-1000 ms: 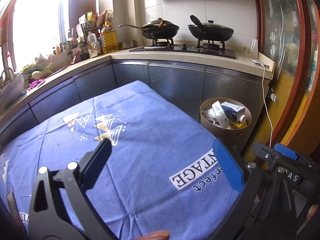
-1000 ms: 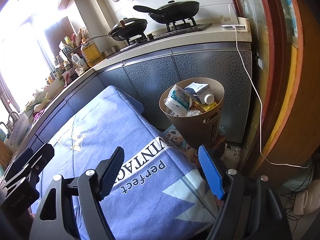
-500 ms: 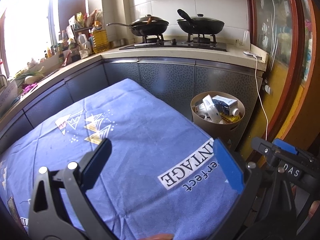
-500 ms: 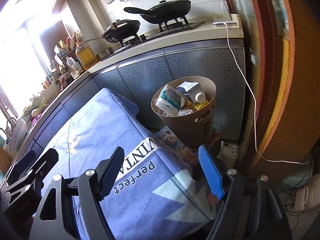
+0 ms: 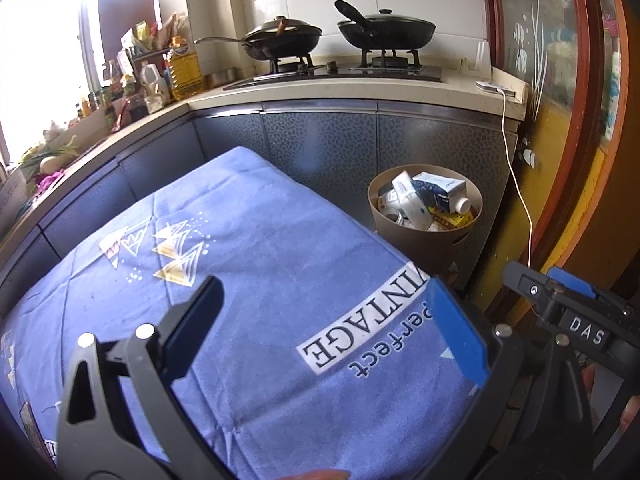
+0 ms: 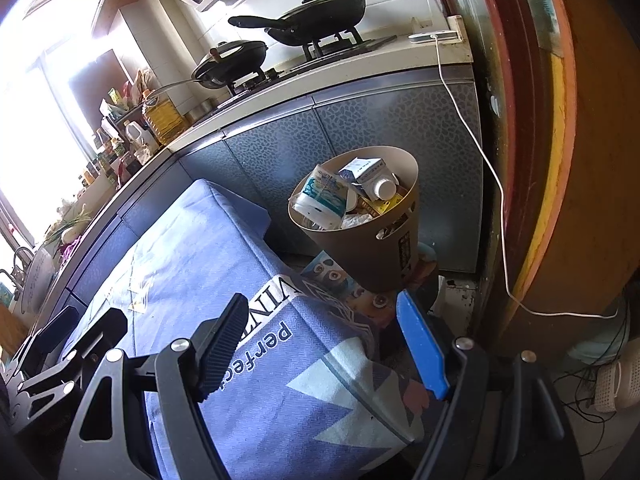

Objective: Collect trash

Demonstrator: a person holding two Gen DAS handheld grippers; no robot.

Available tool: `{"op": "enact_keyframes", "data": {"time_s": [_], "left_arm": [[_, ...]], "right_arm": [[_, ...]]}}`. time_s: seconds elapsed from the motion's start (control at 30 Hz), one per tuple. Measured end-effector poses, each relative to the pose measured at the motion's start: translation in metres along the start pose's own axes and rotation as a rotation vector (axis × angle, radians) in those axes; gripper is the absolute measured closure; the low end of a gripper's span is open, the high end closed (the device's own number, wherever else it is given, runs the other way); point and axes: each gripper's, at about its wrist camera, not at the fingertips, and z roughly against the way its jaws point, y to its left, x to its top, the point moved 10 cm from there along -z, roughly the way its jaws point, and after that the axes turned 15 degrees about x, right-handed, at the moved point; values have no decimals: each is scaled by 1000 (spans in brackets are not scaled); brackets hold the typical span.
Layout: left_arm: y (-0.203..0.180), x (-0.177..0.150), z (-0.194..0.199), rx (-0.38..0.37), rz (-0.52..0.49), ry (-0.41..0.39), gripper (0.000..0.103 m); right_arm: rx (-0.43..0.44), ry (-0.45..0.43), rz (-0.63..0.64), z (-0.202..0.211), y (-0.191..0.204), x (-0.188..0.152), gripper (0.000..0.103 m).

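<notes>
Sitting beyond spread fingers (image 6: 420, 344), full trash bin (image 6: 372, 252)

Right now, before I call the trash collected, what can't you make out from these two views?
- Bottom of the bin: both views, hidden under the carton and wrappers piled on top.
- Floor beside the table: right view, covered by the hanging blue cloth.
- Near edge of the table: left view, blocked by the left gripper.
- Items on the far counter: too small, washed out by window glare.
</notes>
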Motion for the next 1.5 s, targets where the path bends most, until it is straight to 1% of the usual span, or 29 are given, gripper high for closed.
{"op": "enact_keyframes", "data": {"time_s": [0.2, 0.33, 0.63, 1.03, 1.5], "left_arm": [[-17, -9, -9, -20, -48, 42, 6], [-30, -14, -14, -22, -84, 56, 6], [-45, -17, -27, -29, -102, 93, 6], [-44, -20, -36, -26, -99, 116, 6], [-25, -21, -35, -13, -54, 118, 6]], "right_arm": [[-4, 4, -26, -1, -11, -5, 27], [-11, 10, -49, -2, -21, -9, 27], [-19, 22, -89, -7, -41, -11, 27], [-20, 28, -92, -11, -42, -10, 27], [-25, 27, -41, -12, -27, -6, 27]]}}
